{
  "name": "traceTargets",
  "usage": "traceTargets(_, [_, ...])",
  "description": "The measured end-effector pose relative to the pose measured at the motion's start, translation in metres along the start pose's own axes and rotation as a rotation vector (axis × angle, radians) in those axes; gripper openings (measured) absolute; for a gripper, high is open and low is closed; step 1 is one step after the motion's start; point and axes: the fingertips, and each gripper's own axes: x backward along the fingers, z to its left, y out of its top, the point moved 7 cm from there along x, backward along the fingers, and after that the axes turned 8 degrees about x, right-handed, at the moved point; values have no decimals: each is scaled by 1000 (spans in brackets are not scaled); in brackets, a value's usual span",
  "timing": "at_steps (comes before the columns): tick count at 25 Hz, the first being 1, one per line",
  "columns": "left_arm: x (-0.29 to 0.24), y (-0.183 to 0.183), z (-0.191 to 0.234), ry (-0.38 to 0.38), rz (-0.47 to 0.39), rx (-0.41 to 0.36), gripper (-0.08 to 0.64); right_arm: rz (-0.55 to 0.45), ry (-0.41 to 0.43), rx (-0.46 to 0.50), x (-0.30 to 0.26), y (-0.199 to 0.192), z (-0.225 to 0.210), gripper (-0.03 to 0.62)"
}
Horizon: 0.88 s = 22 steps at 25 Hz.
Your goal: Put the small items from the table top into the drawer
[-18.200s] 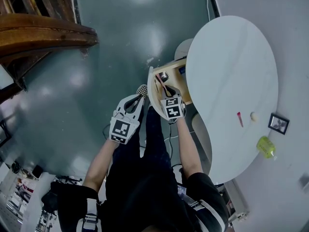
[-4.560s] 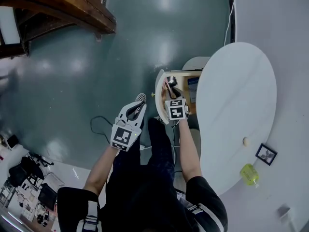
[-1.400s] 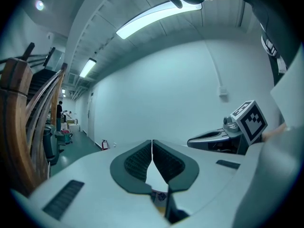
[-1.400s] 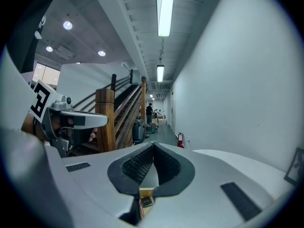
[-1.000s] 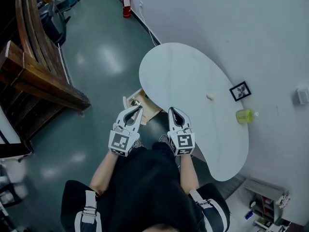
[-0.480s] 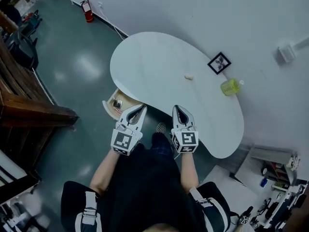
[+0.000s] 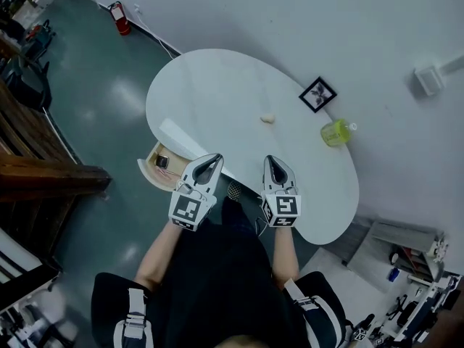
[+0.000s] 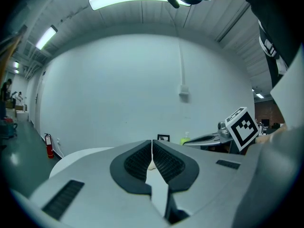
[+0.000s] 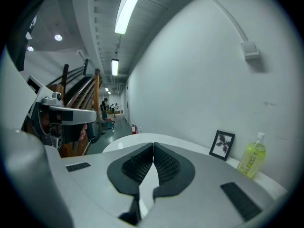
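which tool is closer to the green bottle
Right. The right tool is below-left of the green bottle; the left tool is farther left, towards the drawer.

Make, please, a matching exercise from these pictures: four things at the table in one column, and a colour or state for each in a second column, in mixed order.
1. picture frame
2. bottle
3. drawer
4. small round item

A. pulled open under the edge of the table
B. yellow-green
C. cream, lying alone on the table top
D. black-edged, with a dark print

Pairs: 1-D, 2-B, 3-A, 4-C.
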Motion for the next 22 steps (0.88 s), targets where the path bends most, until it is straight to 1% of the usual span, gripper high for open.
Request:
traceTargets(4, [-38,-5,-6,24,-2,17,23,21,35,-3,-18,-12,-34,31])
traceTargets(9, [-84,-13,-9,71,40,32,23,49,88,2,-45,-26,-74,31])
traceTargets(18, [-144,-34,-1,141,87,60,23,97,152,0,-94,-55,-126,31])
traceTargets(22, [-169,-46,5,160,121,73,25,123,174,-6,-117,-69,-143,31])
